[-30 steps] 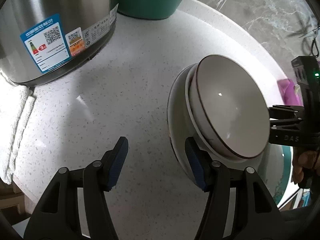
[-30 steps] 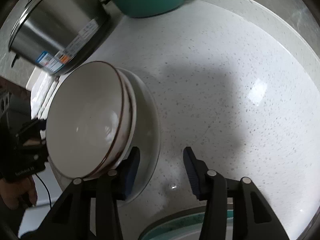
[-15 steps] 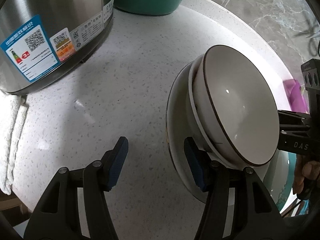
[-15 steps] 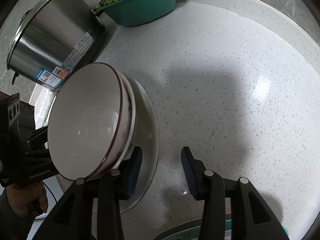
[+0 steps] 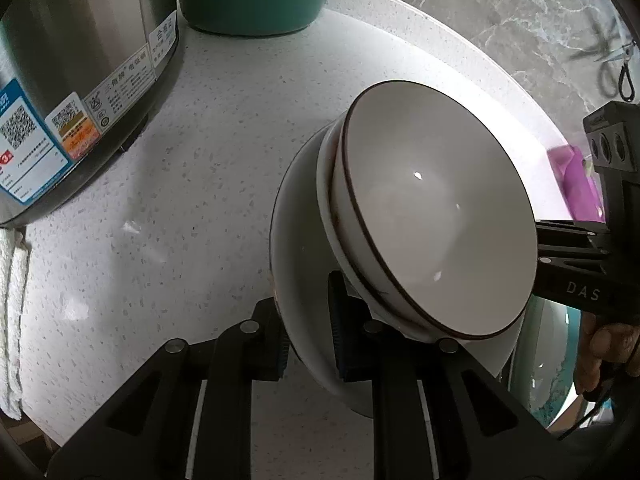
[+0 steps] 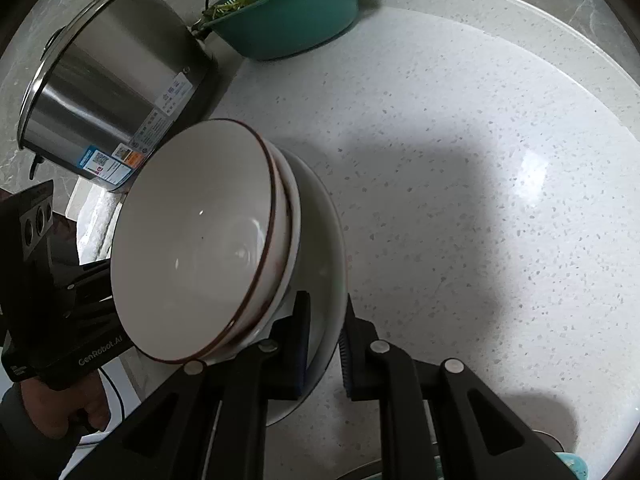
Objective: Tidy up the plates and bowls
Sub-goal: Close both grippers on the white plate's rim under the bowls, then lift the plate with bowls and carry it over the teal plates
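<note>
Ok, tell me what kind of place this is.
Most likely a home kitchen. A steel cooker with a stickered label stands on a speckled white counter, a teal bowl of greens sits beside it, and stacked bowls rest on a plate.

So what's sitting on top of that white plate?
Two white bowls with brown rims, nested one inside the other, rest on the plate. The top bowl is empty. The inside of the lower bowl and the middle of the plate are covered.
</note>
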`<action>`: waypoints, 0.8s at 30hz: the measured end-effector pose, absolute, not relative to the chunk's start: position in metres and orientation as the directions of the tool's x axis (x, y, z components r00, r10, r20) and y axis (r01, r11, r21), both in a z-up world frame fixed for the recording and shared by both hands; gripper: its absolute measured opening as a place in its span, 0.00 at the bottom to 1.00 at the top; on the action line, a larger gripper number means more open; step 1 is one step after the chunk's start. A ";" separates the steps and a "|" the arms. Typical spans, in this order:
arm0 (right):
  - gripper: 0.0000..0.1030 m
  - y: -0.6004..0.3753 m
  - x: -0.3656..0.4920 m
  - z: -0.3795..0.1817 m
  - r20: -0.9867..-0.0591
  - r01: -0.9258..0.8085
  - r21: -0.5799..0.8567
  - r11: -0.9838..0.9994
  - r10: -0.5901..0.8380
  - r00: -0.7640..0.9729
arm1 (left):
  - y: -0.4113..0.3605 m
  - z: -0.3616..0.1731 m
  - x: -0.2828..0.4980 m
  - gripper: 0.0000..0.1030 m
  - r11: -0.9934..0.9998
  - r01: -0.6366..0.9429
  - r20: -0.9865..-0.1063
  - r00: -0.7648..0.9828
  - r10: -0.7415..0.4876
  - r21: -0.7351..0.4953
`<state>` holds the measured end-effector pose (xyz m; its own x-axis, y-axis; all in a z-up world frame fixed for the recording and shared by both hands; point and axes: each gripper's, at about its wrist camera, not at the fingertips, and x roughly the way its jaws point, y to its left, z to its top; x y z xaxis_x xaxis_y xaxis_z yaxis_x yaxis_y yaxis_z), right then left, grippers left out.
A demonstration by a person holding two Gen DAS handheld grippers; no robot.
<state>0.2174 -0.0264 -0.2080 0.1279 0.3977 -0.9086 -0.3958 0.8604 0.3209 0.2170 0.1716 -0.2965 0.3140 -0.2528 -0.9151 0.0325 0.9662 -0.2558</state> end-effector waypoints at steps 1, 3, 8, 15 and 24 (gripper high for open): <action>0.15 -0.026 0.217 -0.208 -0.909 -0.392 0.319 0.863 0.396 0.131 | 0.169 -0.296 0.219 0.13 0.967 0.036 -0.916 0.314 -0.251 -0.253; 0.14 -0.026 0.216 -0.208 -0.910 -0.385 0.316 0.867 0.392 0.135 | 0.165 -0.296 0.223 0.13 0.969 0.046 -0.917 0.315 -0.246 -0.244; 0.14 -0.028 0.214 -0.206 -0.913 -0.361 0.310 0.879 0.381 0.144 | 0.154 -0.294 0.227 0.14 0.970 0.069 -0.919 0.311 -0.242 -0.232; 0.14 -0.038 0.209 -0.199 -0.913 -0.324 0.307 0.895 0.373 0.167 | 0.141 -0.290 0.235 0.14 0.967 0.109 -0.919 0.301 -0.253 -0.231; 0.14 -0.060 0.199 -0.178 -0.905 -0.261 0.312 0.914 0.370 0.212 | 0.118 -0.261 0.248 0.14 0.954 0.194 -0.908 0.311 -0.281 -0.228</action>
